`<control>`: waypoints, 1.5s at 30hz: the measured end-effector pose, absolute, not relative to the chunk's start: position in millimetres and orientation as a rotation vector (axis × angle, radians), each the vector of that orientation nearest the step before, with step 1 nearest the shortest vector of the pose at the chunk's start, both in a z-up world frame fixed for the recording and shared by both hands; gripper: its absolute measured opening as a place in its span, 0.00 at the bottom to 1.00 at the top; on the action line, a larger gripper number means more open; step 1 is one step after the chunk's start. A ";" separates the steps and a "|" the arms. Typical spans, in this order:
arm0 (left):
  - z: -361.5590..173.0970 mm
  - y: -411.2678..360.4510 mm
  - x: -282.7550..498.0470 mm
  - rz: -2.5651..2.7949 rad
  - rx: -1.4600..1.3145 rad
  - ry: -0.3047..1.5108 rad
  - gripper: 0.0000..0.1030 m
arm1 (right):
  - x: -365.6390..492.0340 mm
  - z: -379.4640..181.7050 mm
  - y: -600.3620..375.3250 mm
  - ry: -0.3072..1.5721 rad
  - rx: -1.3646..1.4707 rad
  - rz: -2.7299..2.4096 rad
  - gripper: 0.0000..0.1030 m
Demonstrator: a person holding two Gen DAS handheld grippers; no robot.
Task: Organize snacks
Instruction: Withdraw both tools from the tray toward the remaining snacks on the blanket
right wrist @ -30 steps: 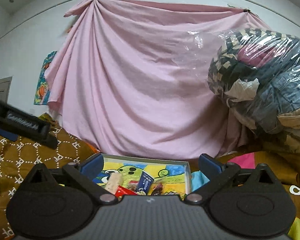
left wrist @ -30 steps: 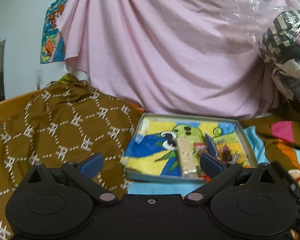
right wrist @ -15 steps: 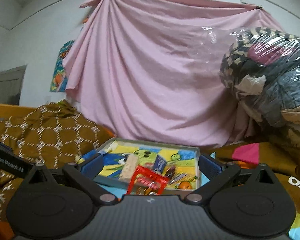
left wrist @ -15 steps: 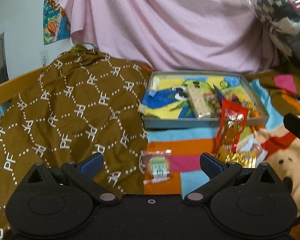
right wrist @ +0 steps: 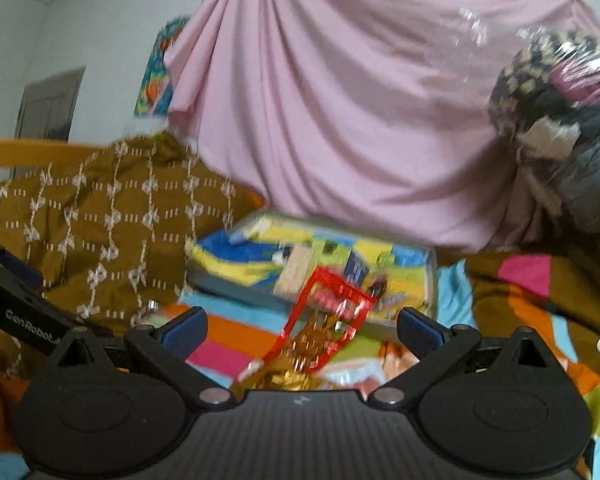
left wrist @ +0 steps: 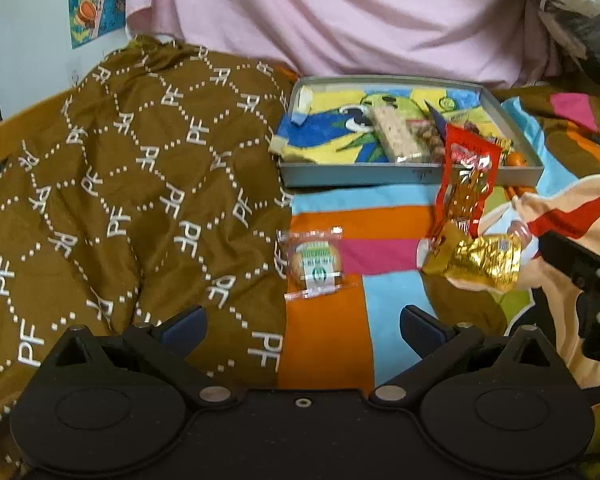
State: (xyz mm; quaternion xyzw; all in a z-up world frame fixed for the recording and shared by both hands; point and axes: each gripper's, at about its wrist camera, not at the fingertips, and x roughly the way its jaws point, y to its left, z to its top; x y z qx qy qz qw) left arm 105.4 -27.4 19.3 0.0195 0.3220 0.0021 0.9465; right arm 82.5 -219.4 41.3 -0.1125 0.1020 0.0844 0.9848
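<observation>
The left gripper [left wrist: 302,326] is hovering over a striped blanket [left wrist: 380,224] with its two blue-padded fingers [left wrist: 182,326] spread wide apart and nothing sitting between them; just ahead of it, a little left of its centre line, a clear-wrapped biscuit packet [left wrist: 315,261] is lying flat where the blanket is meeting a brown patterned cloth [left wrist: 132,184]; ahead and to its right a gold packet [left wrist: 476,262] is resting on the blanket, and a red snack bag [left wrist: 466,176] is standing tilted just beyond it, its top overlapping the near wall of a grey tray [left wrist: 360,178]; the tray is lying farther ahead, lined with a cartoon print, and is holding a pale cereal bar [left wrist: 396,138] and several smaller snacks crowded toward its right end; part of the other black tool is showing at the far right edge of the left view. The right gripper [right wrist: 302,328] is also standing wide open and gripping nothing; its view is blurring, but the red snack bag [right wrist: 328,316] is rising directly ahead between its fingers without touching either, the gold packet [right wrist: 288,378] is lying close under its nose, and the tray [right wrist: 236,284] is sitting beyond them; a pink sheet [right wrist: 340,112] is hanging behind everything.
</observation>
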 end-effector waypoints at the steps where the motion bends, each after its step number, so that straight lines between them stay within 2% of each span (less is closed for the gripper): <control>1: 17.2 -27.8 105.2 0.005 0.044 0.662 0.99 | 85.2 39.5 -218.7 0.232 -0.228 0.173 1.00; 22: 6.8 -41.5 117.4 -0.005 0.115 0.701 0.99 | 120.4 24.7 -233.2 0.492 -0.214 0.159 1.00; 45: 7.6 -29.7 158.3 0.068 0.102 0.706 0.99 | 178.4 9.7 -232.0 0.499 -0.442 0.290 1.00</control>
